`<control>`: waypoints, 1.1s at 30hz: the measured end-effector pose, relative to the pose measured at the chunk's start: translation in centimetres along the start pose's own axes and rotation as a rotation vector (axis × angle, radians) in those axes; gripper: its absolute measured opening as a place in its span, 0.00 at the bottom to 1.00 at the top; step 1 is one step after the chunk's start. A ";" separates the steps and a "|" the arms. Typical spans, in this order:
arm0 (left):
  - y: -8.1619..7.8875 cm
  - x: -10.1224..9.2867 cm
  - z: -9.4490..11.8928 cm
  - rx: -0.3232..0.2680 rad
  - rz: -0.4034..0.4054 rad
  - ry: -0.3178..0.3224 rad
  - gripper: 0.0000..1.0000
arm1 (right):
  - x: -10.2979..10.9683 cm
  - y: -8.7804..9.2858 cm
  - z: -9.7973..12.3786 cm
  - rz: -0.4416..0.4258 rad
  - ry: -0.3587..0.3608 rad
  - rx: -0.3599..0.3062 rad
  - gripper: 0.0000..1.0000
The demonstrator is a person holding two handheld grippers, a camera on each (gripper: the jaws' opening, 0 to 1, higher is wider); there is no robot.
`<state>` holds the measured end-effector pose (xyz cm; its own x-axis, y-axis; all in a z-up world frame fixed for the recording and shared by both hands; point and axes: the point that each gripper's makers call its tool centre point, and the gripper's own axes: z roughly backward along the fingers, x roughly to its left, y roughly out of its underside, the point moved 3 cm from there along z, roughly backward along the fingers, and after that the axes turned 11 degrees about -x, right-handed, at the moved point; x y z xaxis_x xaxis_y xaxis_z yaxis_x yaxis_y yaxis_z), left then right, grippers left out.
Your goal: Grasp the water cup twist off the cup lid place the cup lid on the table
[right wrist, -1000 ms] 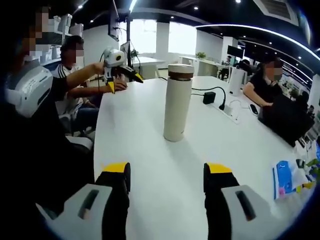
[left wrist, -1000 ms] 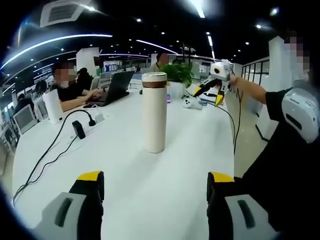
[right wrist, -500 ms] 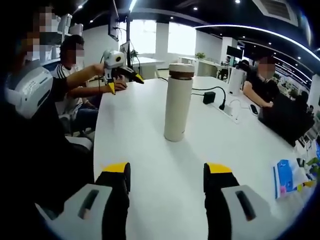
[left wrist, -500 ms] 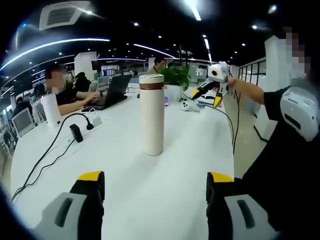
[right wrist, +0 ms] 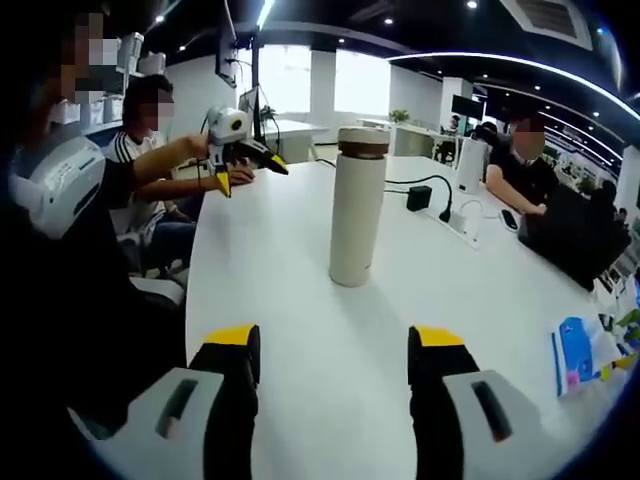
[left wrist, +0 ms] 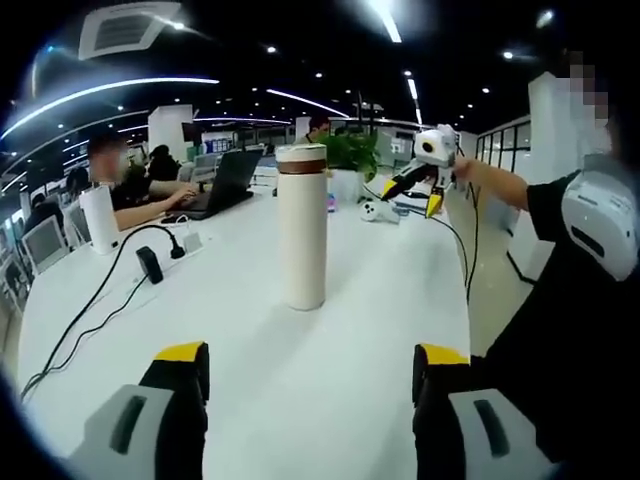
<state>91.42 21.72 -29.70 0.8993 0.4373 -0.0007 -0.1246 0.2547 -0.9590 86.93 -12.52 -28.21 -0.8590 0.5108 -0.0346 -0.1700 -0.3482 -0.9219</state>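
Note:
A tall cream water cup (left wrist: 302, 235) with a brown-banded lid (left wrist: 301, 158) stands upright on the white table (left wrist: 300, 400). My left gripper (left wrist: 310, 365) is open, well short of the cup, with nothing between its yellow-tipped jaws. Beyond and right of the cup, the right gripper (left wrist: 413, 197) hangs above the table in the person's hand. From the other side, the cup (right wrist: 357, 215) and its lid (right wrist: 362, 142) stand ahead of my open right gripper (right wrist: 330, 350). The left gripper (right wrist: 248, 175) shows at the far left, open.
A black power strip and cable (left wrist: 150, 262), a white cylinder (left wrist: 103, 215), a laptop (left wrist: 232, 175) and a plant (left wrist: 352, 150) sit beyond the cup. Seated people work nearby. A black adapter (right wrist: 418, 196) and a blue pack (right wrist: 575, 355) lie to the right.
Both views have shifted slightly with the hands. The cup stands where it was, and both grippers stay open and apart from it.

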 end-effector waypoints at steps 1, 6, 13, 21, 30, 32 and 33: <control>0.0 0.0 0.0 0.001 0.001 0.001 0.83 | 0.0 0.0 0.0 -0.002 0.000 -0.001 0.62; 0.1 -0.1 -0.1 0.002 0.016 -0.002 0.82 | -0.2 0.2 -0.1 -0.005 0.002 -0.007 0.62; 0.4 -0.2 -0.5 -0.001 0.036 0.003 0.82 | -0.1 0.1 -0.2 -0.019 -0.004 -0.033 0.59; 0.3 -0.4 -0.9 -0.016 0.040 0.009 0.82 | -0.3 0.4 -0.2 -0.026 -0.001 -0.044 0.59; 0.4 -0.6 -1.1 -0.022 0.040 0.010 0.82 | -0.3 0.8 -0.3 -0.039 -0.002 -0.049 0.59; 0.5 -0.7 -1.1 -0.020 0.039 0.012 0.83 | -0.3 0.9 -0.4 -0.038 -0.002 -0.047 0.59; 0.6 -0.6 -1.1 -0.018 0.039 0.011 0.83 | -0.3 0.9 -0.4 -0.037 -0.002 -0.048 0.59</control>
<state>91.22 20.66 -30.55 0.8986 0.4368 -0.0412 -0.1521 0.2221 -0.9631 87.21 -12.67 -29.18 -0.8536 0.5210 0.0011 -0.1788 -0.2911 -0.9398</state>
